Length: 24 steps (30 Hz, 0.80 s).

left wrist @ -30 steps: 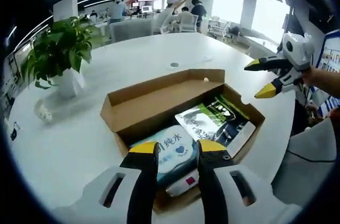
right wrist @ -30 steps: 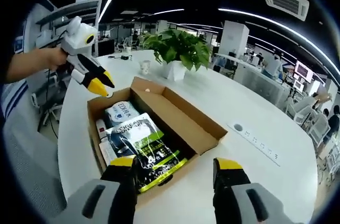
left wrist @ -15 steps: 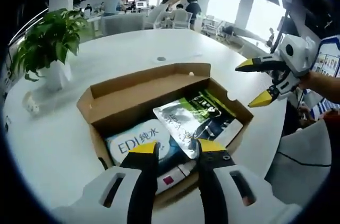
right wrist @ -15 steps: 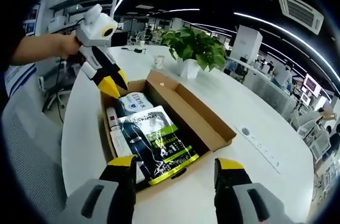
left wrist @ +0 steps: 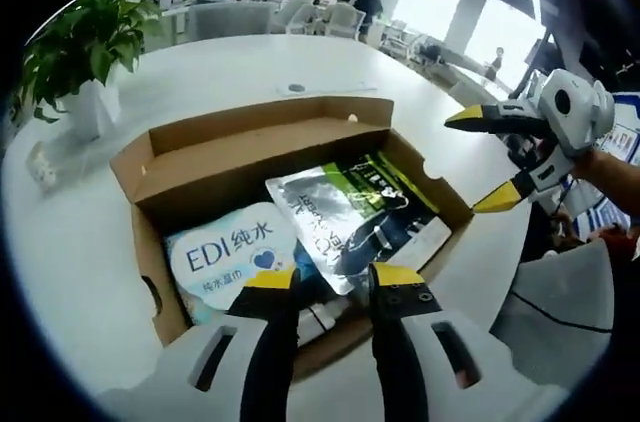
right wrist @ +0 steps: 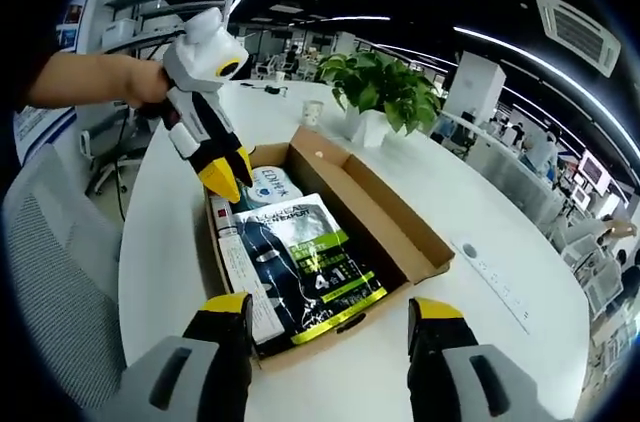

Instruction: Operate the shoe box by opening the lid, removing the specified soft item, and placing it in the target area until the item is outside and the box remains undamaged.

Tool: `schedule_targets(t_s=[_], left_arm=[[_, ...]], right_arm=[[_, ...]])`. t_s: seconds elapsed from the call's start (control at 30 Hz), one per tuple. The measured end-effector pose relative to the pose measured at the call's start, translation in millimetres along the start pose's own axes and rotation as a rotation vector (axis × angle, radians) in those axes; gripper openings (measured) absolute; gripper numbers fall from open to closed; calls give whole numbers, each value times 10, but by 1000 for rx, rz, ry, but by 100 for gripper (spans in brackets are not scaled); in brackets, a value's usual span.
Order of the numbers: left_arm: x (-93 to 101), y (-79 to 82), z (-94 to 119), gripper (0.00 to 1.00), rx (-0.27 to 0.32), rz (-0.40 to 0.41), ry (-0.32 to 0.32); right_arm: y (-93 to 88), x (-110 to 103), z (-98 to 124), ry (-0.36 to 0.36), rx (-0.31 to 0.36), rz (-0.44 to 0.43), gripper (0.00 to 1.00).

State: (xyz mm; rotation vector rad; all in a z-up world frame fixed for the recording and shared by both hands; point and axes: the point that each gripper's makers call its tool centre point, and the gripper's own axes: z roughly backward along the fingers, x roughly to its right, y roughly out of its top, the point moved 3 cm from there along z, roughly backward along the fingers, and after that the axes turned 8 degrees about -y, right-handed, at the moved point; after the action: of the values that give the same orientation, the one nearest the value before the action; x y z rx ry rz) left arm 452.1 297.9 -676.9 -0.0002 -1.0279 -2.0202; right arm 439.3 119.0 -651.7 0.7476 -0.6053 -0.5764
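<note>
Hovering left tool (left wrist: pixel 322 280) above wipes pack (left wrist: pixel 232 253) in box (left wrist: pixel 140 174).

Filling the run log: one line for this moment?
box: open | left gripper: open, over wipes pack | right gripper: open, clear

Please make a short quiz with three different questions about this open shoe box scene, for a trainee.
1. True or false: the brown cardboard shoe box is open.
2. What lies beside the dark pouch with green stripes in the box: (a) a white and blue wipes pack, (b) a shoe, (c) a cup?
3. Fill in: the left gripper has its yellow tips over the ___.

Key: 1 true. 2 a. 3 box.
</note>
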Motion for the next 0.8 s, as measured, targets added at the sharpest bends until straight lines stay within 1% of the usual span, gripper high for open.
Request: schedule_targets(t_s=[0.07, 0.13, 0.17, 0.3, 0.37, 0.5, 0.53, 0.6, 0.67, 0.8], left_arm=[[-7, -10, -20, 26, -2, 0, -1], [-7, -33, -49, 26, -4, 21, -11], [8, -51, -71, 25, -5, 58, -30], [-37, -76, -112, 23, 1, 106, -41], [-45, -81, -131, 22, 12, 158, -56], [-64, -115, -174, 19, 13, 234, -79], [-66, -107, -182, 18, 23, 242, -83], [-61, -113, -199, 18, 25, 283, -96], [-68, -111, -221, 18, 30, 307, -105], [-23, -146, -281, 17, 8, 341, -136]], right_arm=[[-1, 1, 0, 0, 0, -3, 61], [-4, 3, 4, 0, 2, -5, 62], [-8, 4, 7, -1, 2, -3, 62], [-11, -23, 35, 0, 5, 9, 63], [-5, -25, 47, -2, 8, 18, 63], [7, -12, 60, -7, 14, 19, 63], [11, -8, 65, -9, 15, 17, 63], [11, -10, 74, -10, 16, 14, 63], [7, -9, 78, -11, 18, 18, 63], [-7, 0, 84, -14, 17, 14, 63]])
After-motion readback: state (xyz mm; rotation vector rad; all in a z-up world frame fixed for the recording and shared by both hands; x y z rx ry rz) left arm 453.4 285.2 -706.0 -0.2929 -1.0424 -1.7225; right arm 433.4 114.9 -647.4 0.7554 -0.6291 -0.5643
